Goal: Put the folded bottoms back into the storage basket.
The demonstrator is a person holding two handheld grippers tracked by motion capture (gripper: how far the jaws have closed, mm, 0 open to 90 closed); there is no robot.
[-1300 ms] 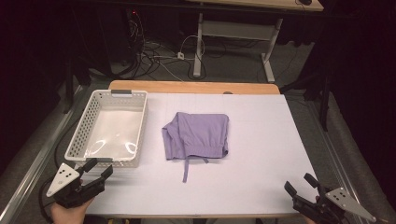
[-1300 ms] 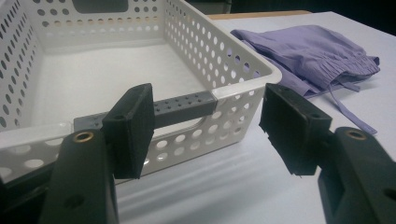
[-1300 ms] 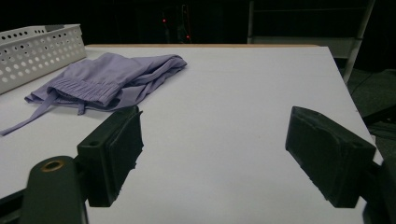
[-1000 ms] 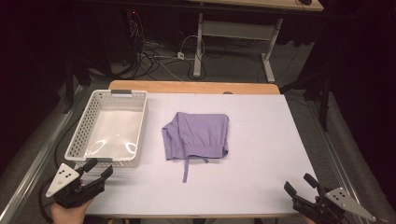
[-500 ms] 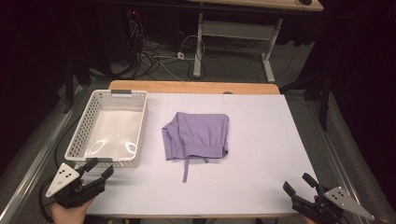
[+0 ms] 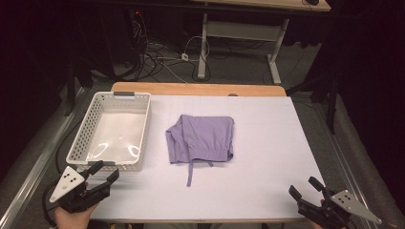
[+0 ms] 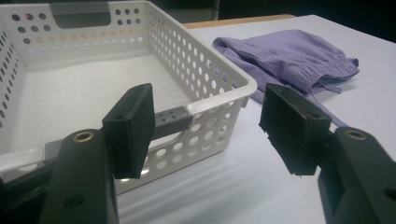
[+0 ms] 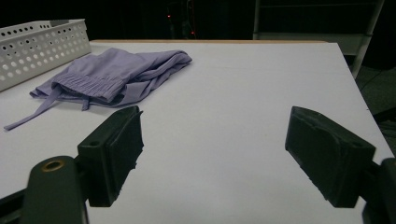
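A folded purple garment (image 6: pixel 203 139) with a drawstring trailing toward the front lies in the middle of the white table (image 6: pixel 267 157). It also lies beyond the basket in the left gripper view (image 7: pixel 289 60) and at the far left in the right gripper view (image 8: pixel 116 72). A white perforated basket (image 6: pixel 81 143) stands empty at the table's left. My left gripper (image 6: pixel 105 172) hovers open at the front left corner, just before the basket's near wall (image 7: pixel 205 116). My right gripper (image 6: pixel 304 187) stands open at the front right corner, nothing between its jaws.
A wooden strip (image 6: pixel 198 89) edges the table's far side. Beyond it, on the floor, stand a desk frame (image 6: pixel 239 33) and loose cables (image 6: pixel 157 52). A metal rail (image 6: pixel 28 181) runs along the table's left side.
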